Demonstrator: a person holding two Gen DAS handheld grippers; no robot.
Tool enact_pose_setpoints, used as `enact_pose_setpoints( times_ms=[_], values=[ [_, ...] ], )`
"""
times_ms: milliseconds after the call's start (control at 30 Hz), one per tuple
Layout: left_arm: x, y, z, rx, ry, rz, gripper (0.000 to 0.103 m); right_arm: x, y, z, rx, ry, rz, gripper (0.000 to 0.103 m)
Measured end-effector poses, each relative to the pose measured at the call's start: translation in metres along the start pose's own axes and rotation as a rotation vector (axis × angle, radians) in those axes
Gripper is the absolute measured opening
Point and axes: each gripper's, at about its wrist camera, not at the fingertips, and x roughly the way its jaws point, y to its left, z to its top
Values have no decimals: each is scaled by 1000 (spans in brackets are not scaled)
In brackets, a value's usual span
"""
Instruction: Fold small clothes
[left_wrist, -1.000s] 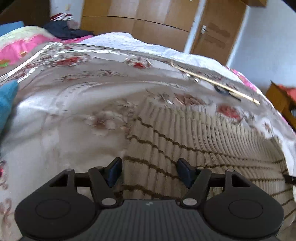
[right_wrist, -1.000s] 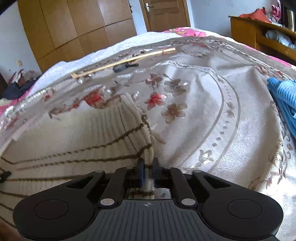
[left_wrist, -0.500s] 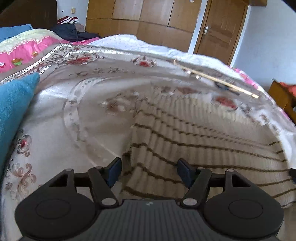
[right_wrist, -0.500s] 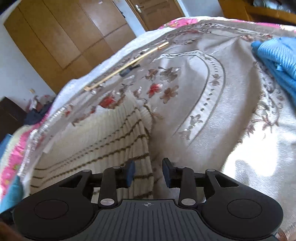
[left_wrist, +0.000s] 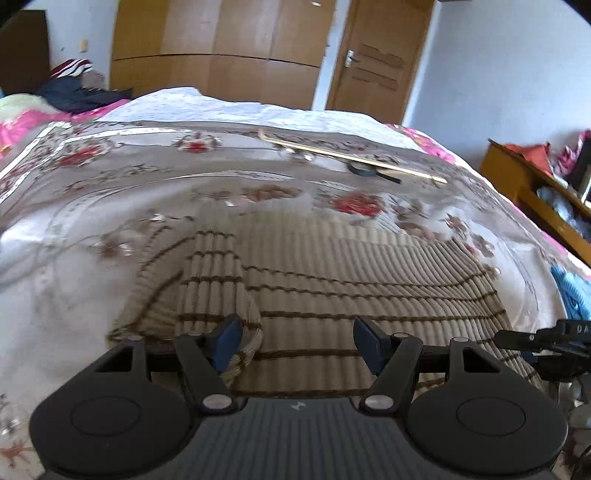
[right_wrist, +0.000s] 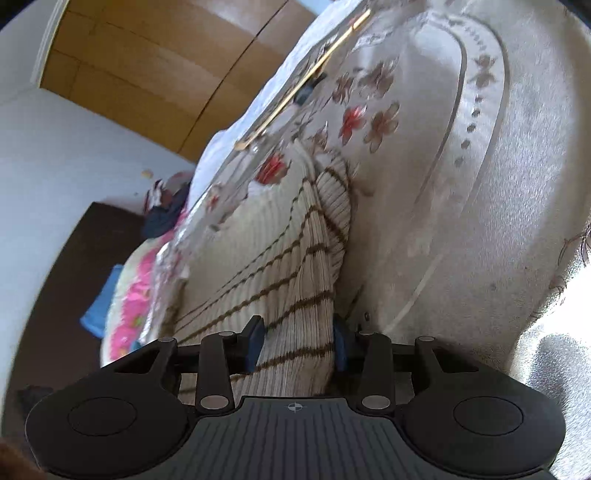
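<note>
1. Left wrist view: low and close over the bed (left_wrist: 110, 229), angled downward, facing wardrobe (left_wrist: 221, 51) and door (left_wrist: 373, 66).
2. Right wrist view: equally close, rolled strongly sideways, facing the same wardrobe (right_wrist: 147, 66).
3. Shared: striped knit garment (left_wrist: 369, 266) (right_wrist: 291, 280), wooden stick (left_wrist: 354, 157) (right_wrist: 306, 81), floral bedspread.

A lived-in home bedroom

Ahead of the tool a bed is spread with a floral bedspread (left_wrist: 110, 206); beyond it a wooden wardrobe (left_wrist: 221, 51) and door (left_wrist: 380, 59) are seen, and a cluttered wooden shelf (left_wrist: 535, 192) is set to the right.
</note>
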Motion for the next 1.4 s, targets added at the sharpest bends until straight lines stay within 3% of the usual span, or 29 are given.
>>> enact_pose_setpoints(
  times_ms=[100, 333, 433, 500, 567, 667, 800, 900, 967, 1100, 1300, 1400],
  values=[
    [5, -6, 0, 9, 2, 0, 77, 8, -4, 7, 21, 29, 15, 37],
    [7, -12, -1, 29, 0, 24, 77, 37, 3, 10, 29, 2, 36, 33],
    [8, -18, -2, 60, -4, 48, 77, 40, 4, 9, 71, -20, 51, 28],
    [8, -23, -3, 91, -9, 60, 77, 38, 1, 6, 82, -28, 55, 18],
    [14, -26, -7, 114, 4, 79, 77, 39, -3, 4, 106, -27, 34, 17],
    [18, -32, -17, 103, 31, 88, 77, 30, -1, 1, 121, -30, 26, 16],
    [14, -50, -34, 137, 61, 37, 77, 6, -6, -7, 141, -41, 3, 15],
    [1, -65, -37, 195, 21, 27, 77, -20, -9, -16, 148, -57, -29, 15],
    [-10, -64, -31, 201, -50, 41, 79, -34, -7, -22, 128, -62, -61, 15],
    [0, -35, -23, 198, -31, 200, 84, -46, -4, -25, 116, -74, -116, 15],
    [-24, 38, -20, 2, -59, 328, 87, -50, 0, -31, 114, -94, -170, 15],
    [-34, 59, -20, -38, -63, 439, 86, -47, 2, -31, 120, -99, -187, 15]
  ],
)
